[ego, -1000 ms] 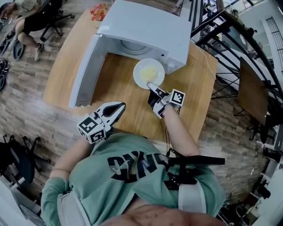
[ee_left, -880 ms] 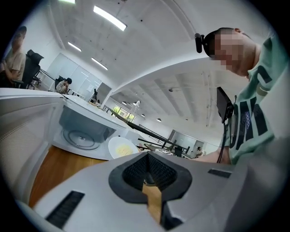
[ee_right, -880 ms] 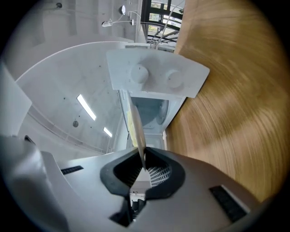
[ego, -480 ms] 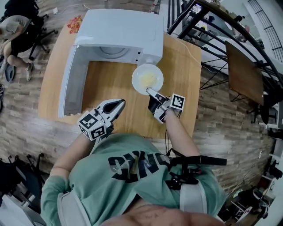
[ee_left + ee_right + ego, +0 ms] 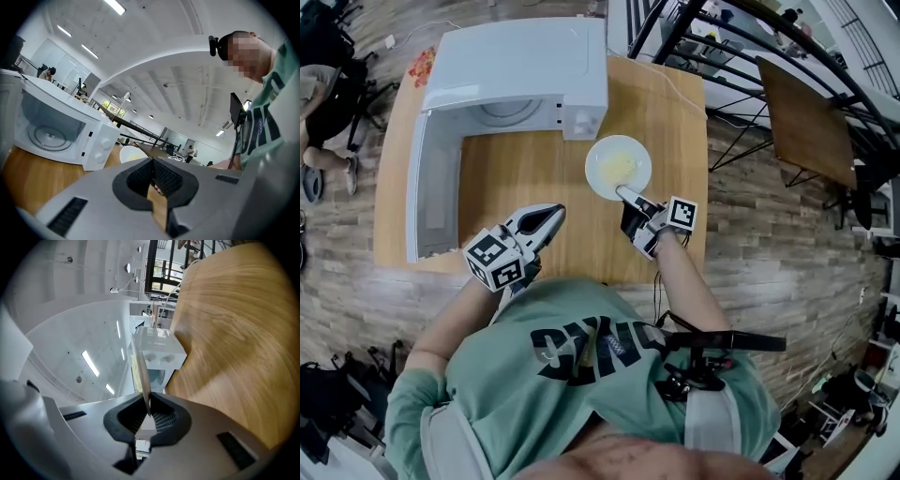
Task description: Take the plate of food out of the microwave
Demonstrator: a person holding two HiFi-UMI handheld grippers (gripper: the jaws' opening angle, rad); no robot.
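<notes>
The plate (image 5: 602, 179), with pale yellow food (image 5: 619, 167) in its middle, is out of the microwave (image 5: 520, 61) and over the bare wooden table (image 5: 534, 178), just in front of and to the right of the oven's knob panel. A second ago its far rim was right at the oven's front corner; now a strip of table shows between them, so the removal looks essentially done and only setting the plate down remains. Whether it already rests on the wood, I cannot tell.

The right gripper (image 5: 625, 193) is clamped on the near rim, its pads pinching the thin white edge. The left gripper (image 5: 551, 217) hangs near the table's front edge, jaws together and empty. The oven door (image 5: 431, 187) stands wide open to the left.

No brand shows on the oven. The marker cubes (image 5: 680, 213) carry only square patterns. The green shirt (image 5: 581, 347) has large dark lettering, creased and upside down, which I cannot read reliably
</notes>
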